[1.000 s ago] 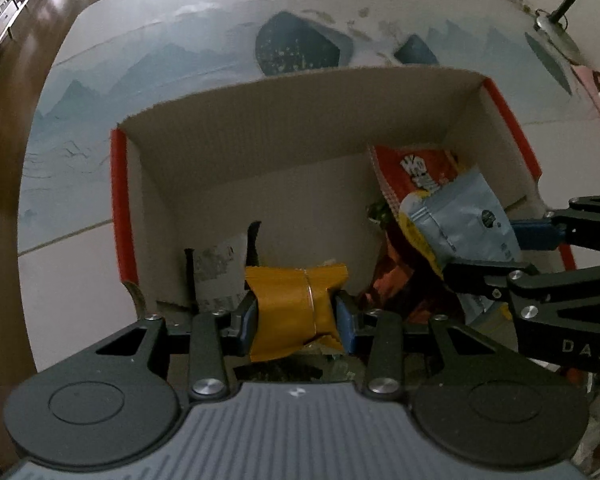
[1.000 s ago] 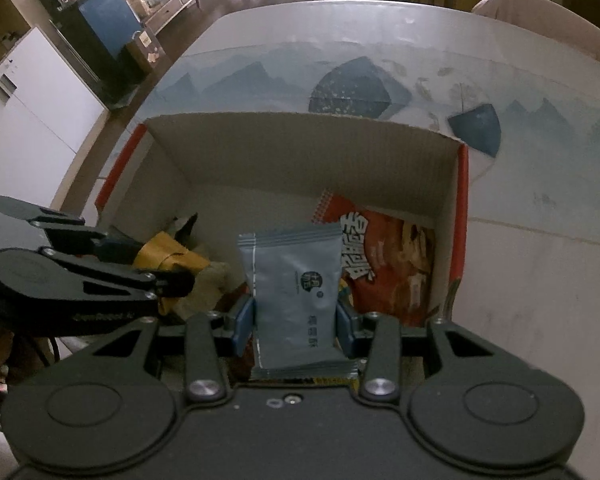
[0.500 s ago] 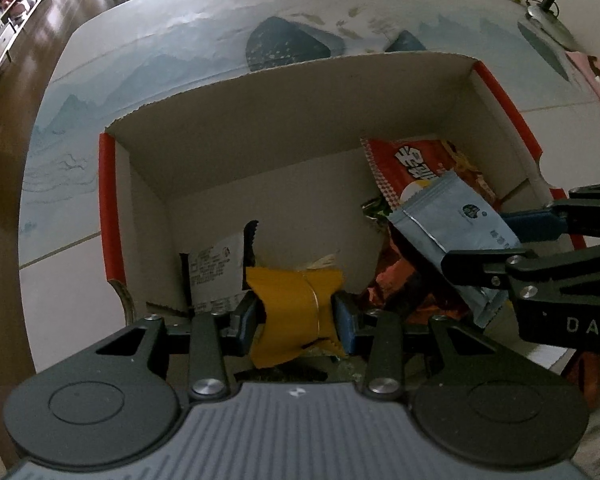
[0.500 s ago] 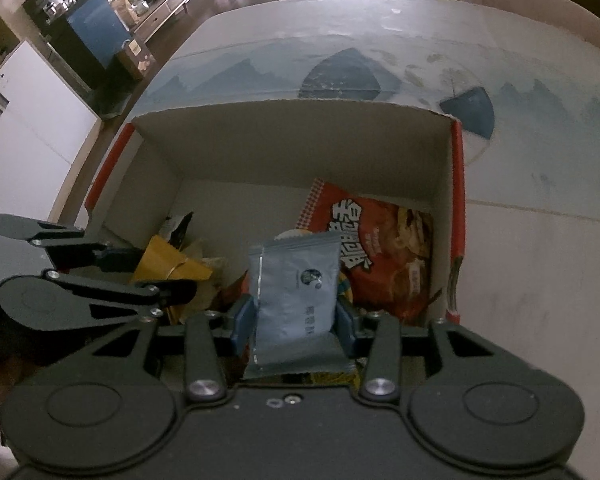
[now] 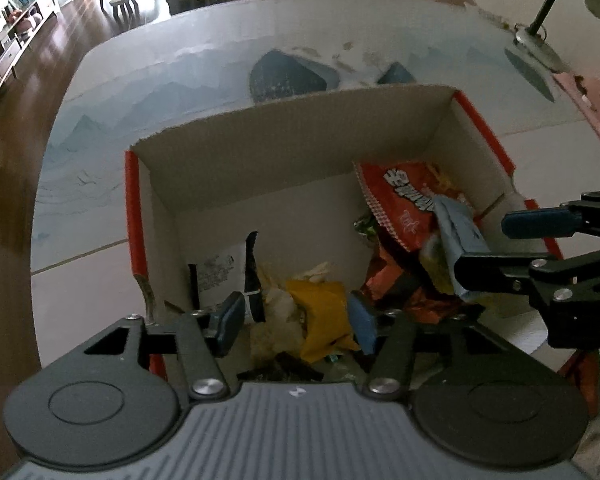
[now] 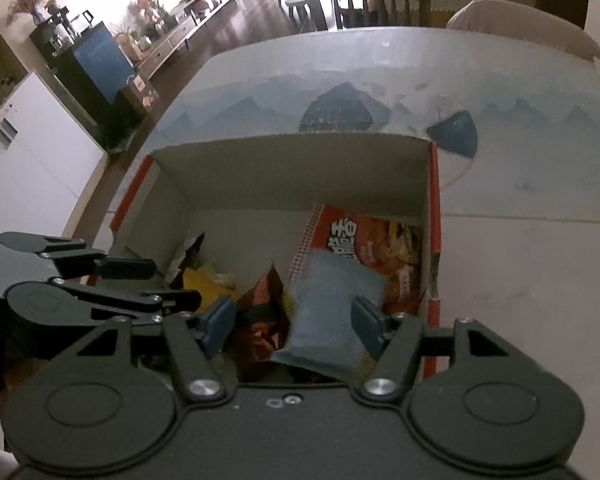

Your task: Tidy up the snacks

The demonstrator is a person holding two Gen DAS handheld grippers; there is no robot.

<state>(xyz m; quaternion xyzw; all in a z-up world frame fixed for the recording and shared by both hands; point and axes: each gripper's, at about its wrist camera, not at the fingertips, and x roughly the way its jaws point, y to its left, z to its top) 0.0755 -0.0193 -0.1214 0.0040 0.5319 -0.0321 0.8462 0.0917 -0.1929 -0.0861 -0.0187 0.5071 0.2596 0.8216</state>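
An open cardboard box (image 5: 300,148) with red edges holds the snacks; it also shows in the right wrist view (image 6: 292,168). My left gripper (image 5: 296,322) is open over the box's near left part, with a yellow packet (image 5: 324,320) lying loose between its jaws. My right gripper (image 6: 294,324) is open over the near right part, with a pale blue pouch (image 6: 328,312) lying loose between its jaws on a red chip bag (image 6: 364,248). The blue pouch (image 5: 456,232) and red chip bag (image 5: 404,200) also show in the left wrist view.
Inside the box also lie a black-and-white packet (image 5: 220,276) at the left and an orange-red wrapper (image 6: 264,304) in the middle. The box stands on a table with a blue mountain-print mat (image 5: 180,80). A desk lamp (image 5: 548,16) stands at the far right.
Both grippers have opened and pulled back up. The yellow packet and the blue pouch have dropped into the box.
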